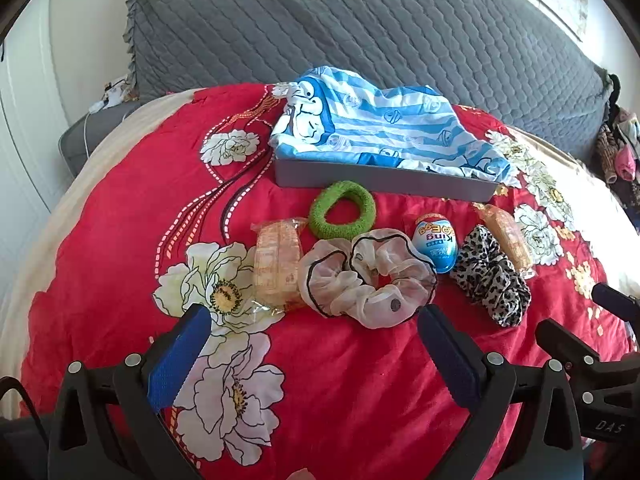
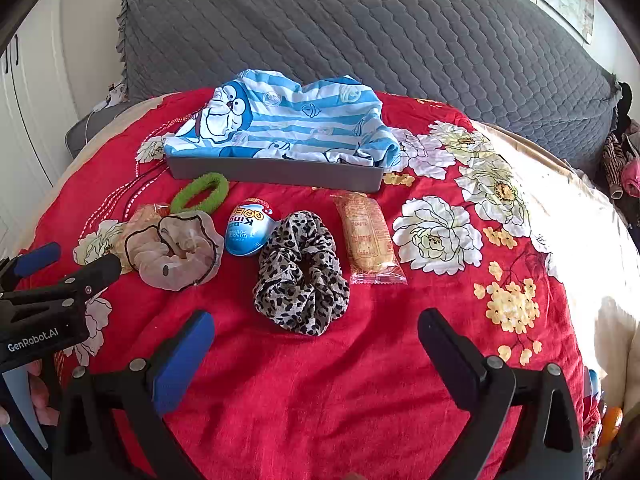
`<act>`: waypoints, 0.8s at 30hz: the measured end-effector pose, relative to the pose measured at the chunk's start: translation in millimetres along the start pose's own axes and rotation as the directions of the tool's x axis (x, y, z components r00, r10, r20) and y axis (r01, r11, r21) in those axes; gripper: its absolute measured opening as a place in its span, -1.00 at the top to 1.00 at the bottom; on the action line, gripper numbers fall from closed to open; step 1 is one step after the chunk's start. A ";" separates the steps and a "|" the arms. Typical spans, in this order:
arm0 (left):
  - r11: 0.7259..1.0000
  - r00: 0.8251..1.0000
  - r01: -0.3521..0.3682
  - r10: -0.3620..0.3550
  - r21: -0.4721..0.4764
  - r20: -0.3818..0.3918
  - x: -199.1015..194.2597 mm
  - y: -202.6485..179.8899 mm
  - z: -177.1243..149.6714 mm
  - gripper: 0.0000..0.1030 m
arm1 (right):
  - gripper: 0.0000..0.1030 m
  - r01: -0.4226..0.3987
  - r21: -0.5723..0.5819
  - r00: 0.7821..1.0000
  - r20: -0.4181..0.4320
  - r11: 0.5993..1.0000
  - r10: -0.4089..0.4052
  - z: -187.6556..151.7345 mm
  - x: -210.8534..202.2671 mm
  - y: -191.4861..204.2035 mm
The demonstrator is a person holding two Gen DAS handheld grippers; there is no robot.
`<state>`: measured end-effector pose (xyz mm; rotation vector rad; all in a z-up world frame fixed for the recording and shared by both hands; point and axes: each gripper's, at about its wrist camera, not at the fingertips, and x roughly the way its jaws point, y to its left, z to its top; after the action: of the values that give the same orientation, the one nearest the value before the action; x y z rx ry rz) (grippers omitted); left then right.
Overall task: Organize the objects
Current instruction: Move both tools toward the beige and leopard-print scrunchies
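A grey tray (image 1: pixel 380 180) at the back holds a blue-and-white striped cartoon cloth (image 1: pixel 380 128). In front of it lie a green scrunchie (image 1: pixel 362 204), a sheer beige scrunchie (image 1: pixel 340 280), a blue egg-shaped toy (image 1: pixel 436 244), a leopard scrunchie (image 1: pixel 492 276) and two clear snack packets (image 1: pixel 276 264) (image 1: pixel 508 240). My left gripper (image 1: pixel 312 310) hovers open just short of the beige scrunchie, nothing between its blue pads. My right gripper (image 2: pixel 315 315) stands open just short of the leopard scrunchie (image 2: pixel 288 292), with one snack packet (image 2: pixel 368 236) to the right of it.
Everything rests on a red floral bedspread (image 2: pixel 320 380). A grey quilted headboard cover (image 2: pixel 360 32) rises behind the tray (image 2: pixel 272 174). Clothes (image 2: pixel 624 168) are piled at the far right. A person's hand (image 2: pixel 36 396) holds the left gripper (image 2: pixel 82 258).
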<state>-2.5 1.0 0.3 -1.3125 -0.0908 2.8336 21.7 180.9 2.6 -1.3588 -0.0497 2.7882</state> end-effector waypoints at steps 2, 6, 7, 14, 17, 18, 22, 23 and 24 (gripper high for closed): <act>1.000 1.000 0.001 -0.001 -0.001 -0.002 0.7 0.6 0.1 -1.00 | -0.99 0.003 -0.005 1.000 -0.001 1.000 -0.003 -0.3 0.0 1.6; 1.000 1.000 0.001 -0.001 -0.001 0.001 1.8 -0.3 -1.5 -1.00 | -0.99 0.005 -0.010 1.000 0.000 1.000 -0.005 -0.8 -0.5 2.9; 1.000 1.000 -0.001 0.001 0.000 0.002 1.6 -0.6 -1.8 -1.00 | -0.99 0.006 -0.012 1.000 0.001 1.000 -0.006 -0.8 -0.8 3.9; 1.000 1.000 0.002 -0.002 -0.009 0.000 4.3 -0.2 -2.0 -1.00 | -0.99 0.005 -0.018 1.000 0.002 1.000 -0.005 -0.7 -1.2 5.1; 1.000 1.000 0.002 -0.002 -0.007 0.005 3.7 -0.1 -2.1 -1.00 | -0.99 0.003 -0.020 1.000 0.004 1.000 -0.003 -0.5 -1.6 5.4; 1.000 1.000 0.000 0.000 -0.006 0.005 3.2 -0.2 -2.0 -1.00 | -0.99 0.002 -0.020 1.000 0.005 1.000 -0.002 -0.3 -2.0 5.4; 1.000 1.000 0.020 -0.020 0.019 0.003 2.6 -0.4 -2.3 -1.00 | -0.99 0.002 -0.020 1.000 0.006 1.000 -0.002 -0.3 -2.4 5.9; 1.000 1.000 0.020 -0.020 0.020 0.005 1.7 -0.3 -2.2 -1.00 | -0.99 0.002 -0.021 1.000 0.007 1.000 -0.002 -0.2 -2.7 5.9; 1.000 1.000 0.018 -0.018 0.022 0.004 1.0 -0.8 -2.1 -1.00 | -0.99 0.001 -0.020 1.000 0.009 1.000 -0.001 0.0 -3.2 5.8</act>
<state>-1.5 2.0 -1.8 -1.2943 -0.0717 2.8144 23.5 174.9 4.9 -1.3509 -0.0790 2.8008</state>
